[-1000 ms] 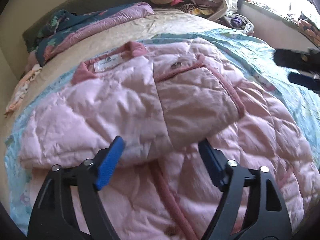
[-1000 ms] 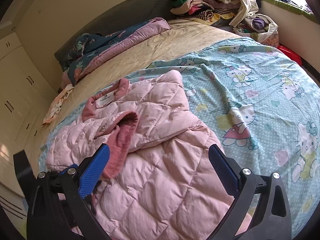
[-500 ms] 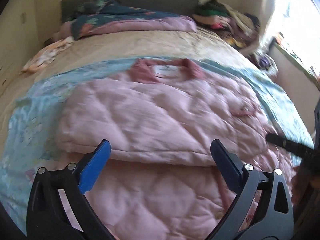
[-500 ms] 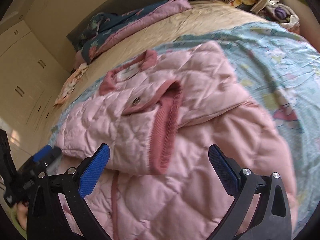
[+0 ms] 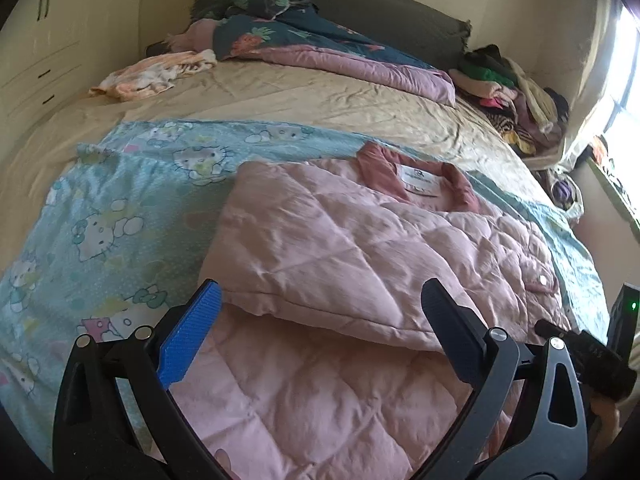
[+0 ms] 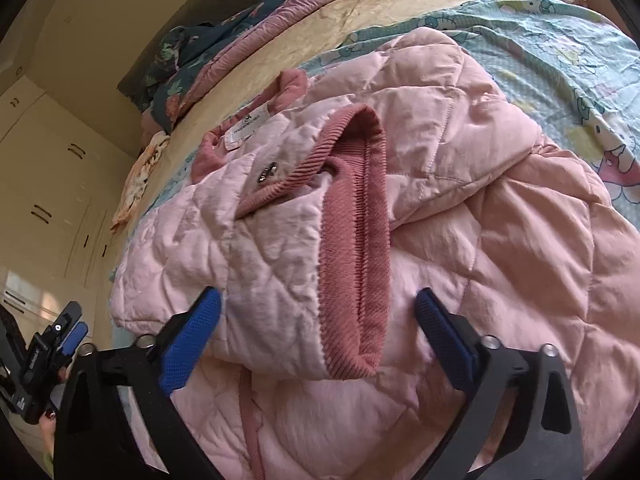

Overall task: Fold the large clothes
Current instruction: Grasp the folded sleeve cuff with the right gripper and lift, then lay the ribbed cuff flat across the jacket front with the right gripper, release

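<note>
A pink quilted jacket (image 5: 360, 248) lies on the bed with both sleeves folded across its front; its collar and white label (image 5: 420, 178) point to the headboard. My left gripper (image 5: 320, 332) is open and empty, hovering over the jacket's left side near the folded sleeve's edge. In the right wrist view the jacket (image 6: 460, 220) fills the frame, and the dark pink ribbed cuff (image 6: 356, 240) of the folded sleeve lies on top. My right gripper (image 6: 318, 336) is open, its jaws either side of the cuff's end, not gripping it.
A blue cartoon-print sheet (image 5: 120, 220) lies under the jacket on a beige bed. A dark floral quilt (image 5: 320, 44) and a clothes pile (image 5: 508, 88) sit by the headboard. White cupboards (image 6: 48, 184) stand to the left. The other gripper shows at each view's edge (image 6: 44, 364).
Both grippers have swung and drawn in: the left one now looks at the jacket's left edge, the right one has closed in on the ribbed cuff. Both stay open.
</note>
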`<state>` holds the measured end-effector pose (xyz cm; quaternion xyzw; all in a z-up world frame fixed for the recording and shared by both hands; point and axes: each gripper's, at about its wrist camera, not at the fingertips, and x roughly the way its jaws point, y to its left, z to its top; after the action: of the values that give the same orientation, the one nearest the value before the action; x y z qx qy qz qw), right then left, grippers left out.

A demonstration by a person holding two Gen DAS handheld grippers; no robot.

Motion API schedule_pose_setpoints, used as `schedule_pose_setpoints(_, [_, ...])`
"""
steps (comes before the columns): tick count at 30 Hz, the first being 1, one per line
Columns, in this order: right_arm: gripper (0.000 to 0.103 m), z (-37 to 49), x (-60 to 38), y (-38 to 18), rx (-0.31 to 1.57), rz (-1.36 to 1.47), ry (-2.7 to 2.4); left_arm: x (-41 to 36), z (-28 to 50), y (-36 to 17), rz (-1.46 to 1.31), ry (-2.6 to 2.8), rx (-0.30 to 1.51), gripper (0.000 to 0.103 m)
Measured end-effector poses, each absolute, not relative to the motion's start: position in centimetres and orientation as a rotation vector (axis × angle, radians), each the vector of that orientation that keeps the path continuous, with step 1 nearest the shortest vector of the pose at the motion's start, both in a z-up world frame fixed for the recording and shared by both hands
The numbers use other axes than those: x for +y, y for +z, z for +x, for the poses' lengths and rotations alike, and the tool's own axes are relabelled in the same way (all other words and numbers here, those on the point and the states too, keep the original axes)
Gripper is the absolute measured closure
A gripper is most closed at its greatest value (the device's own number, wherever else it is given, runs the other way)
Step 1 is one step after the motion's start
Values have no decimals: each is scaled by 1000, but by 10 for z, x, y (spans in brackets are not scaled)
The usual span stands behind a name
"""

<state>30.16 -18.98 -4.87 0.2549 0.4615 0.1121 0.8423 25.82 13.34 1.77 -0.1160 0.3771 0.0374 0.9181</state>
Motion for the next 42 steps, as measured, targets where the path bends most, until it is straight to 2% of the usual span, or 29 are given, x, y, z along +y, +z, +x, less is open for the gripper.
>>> schedule_pose_setpoints(1, [31,301,-191,-48,964,547,244,137,259,17,-247,82,773,10])
schedule_pose_setpoints(2, [45,301,-191,-49,958,550,253,138,259,17,-252,83,772,10])
schedule_pose_setpoints(4, [62,299,-189,-43,919,522,263,141,259,15,-261,87,771,10])
schedule_pose_setpoints(5, [75,298,-188,-38,906,506,275,142,260,13,-266,88,771,10])
schedule_pose_setpoints(8, [82,300,-178,-8,842,399,322,145,261,11,-276,90,771,10])
schedule_pose_setpoints(16, [88,309,-163,92,592,151,453,139,274,24,-251,89,756,10])
schedule_pose_setpoints(21, [88,318,-171,119,492,62,458,134,289,35,-230,86,738,10])
schedule_pose_setpoints(42, [88,342,-202,24,680,136,324,83,342,-2,-165,-40,886,10])
